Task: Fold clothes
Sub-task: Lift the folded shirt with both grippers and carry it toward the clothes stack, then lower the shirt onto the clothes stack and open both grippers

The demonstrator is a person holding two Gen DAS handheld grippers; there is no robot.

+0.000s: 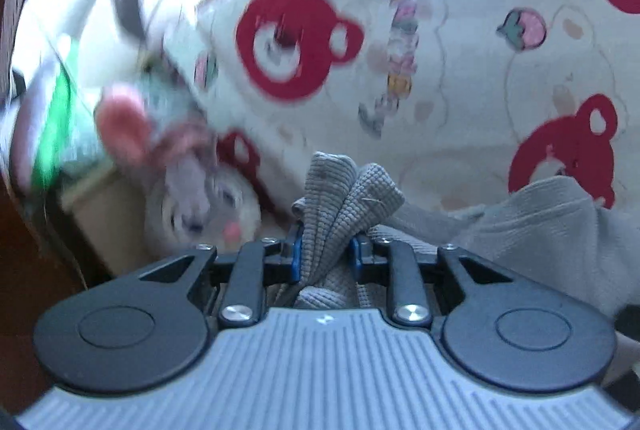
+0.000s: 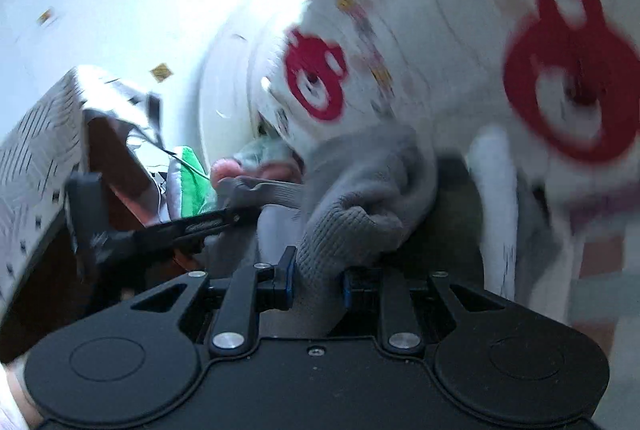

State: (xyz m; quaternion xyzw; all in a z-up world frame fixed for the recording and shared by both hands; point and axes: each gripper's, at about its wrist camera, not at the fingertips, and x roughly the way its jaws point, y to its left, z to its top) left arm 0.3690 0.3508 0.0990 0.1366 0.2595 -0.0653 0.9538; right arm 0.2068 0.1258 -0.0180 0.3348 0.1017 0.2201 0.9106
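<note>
A grey waffle-knit garment (image 1: 344, 197) is bunched between the blue pads of my left gripper (image 1: 325, 253), which is shut on it. More of its pale cloth (image 1: 540, 218) trails off to the right. In the right wrist view the same grey garment (image 2: 352, 197) is pinched in my right gripper (image 2: 318, 284), also shut on it, with a ribbed cuff or band (image 2: 276, 189) stretching left. The left gripper's dark body (image 2: 160, 226) shows at the left of that view. Both views are motion-blurred.
A white bedcover with red bear prints (image 1: 440, 49) fills the background. A plush mouse toy (image 1: 192, 181) with pink ears lies at the left, next to a green-and-white item (image 1: 52, 133). A patterned white cloth (image 2: 32, 157) hangs over brown wooden furniture (image 2: 120, 149).
</note>
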